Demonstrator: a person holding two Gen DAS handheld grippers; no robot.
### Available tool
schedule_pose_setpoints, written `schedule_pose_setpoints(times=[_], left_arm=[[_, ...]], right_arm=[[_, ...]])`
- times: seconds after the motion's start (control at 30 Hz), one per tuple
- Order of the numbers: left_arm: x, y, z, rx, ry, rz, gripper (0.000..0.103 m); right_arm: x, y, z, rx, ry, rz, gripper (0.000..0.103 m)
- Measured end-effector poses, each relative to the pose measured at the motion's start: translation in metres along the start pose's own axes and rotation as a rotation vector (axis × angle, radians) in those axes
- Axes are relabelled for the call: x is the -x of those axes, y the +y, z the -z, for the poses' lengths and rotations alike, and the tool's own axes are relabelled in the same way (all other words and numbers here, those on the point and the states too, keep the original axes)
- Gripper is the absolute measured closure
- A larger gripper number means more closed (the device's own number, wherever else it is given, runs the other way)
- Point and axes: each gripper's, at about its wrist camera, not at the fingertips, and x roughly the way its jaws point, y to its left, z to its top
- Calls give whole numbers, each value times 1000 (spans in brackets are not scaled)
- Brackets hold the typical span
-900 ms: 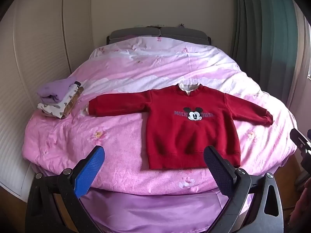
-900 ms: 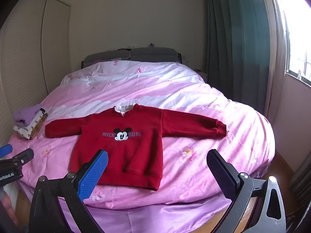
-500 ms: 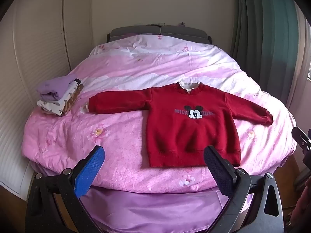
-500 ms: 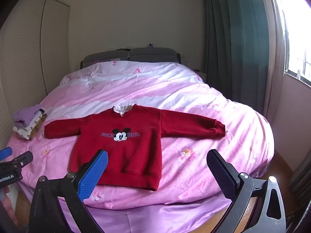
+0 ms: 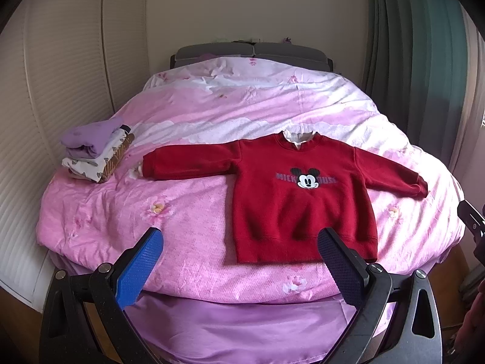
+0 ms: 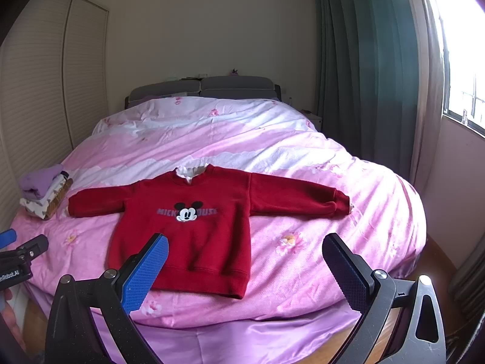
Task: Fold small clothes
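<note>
A red child's sweatshirt [image 5: 291, 200] with a cartoon mouse print lies flat, front up, sleeves spread, near the foot of the pink bed [image 5: 188, 212]; it also shows in the right wrist view [image 6: 194, 227]. A white collar shows at its neck. My left gripper [image 5: 239, 248] is open and empty, held off the foot of the bed, short of the hem. My right gripper [image 6: 245, 254] is open and empty, also short of the hem. Neither touches the cloth.
A stack of folded clothes [image 5: 94, 151] sits at the bed's left edge, beside the left cuff. White louvred wardrobe doors [image 5: 60, 91] stand left, a dark green curtain [image 6: 363, 75] and a window right, a grey headboard [image 5: 251, 51] at the back.
Both grippers have drawn back and risen slightly, so the bed sits a little lower and farther in view. The sweatshirt has not moved. Both stay open.
</note>
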Motion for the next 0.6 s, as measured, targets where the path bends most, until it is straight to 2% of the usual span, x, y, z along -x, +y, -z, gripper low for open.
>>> schedule_pose_setpoints(times=[0.6], left_arm=[[0,0,0,0,-2,0,0]], right_arm=[[0,1,1,0,-1,2,0]])
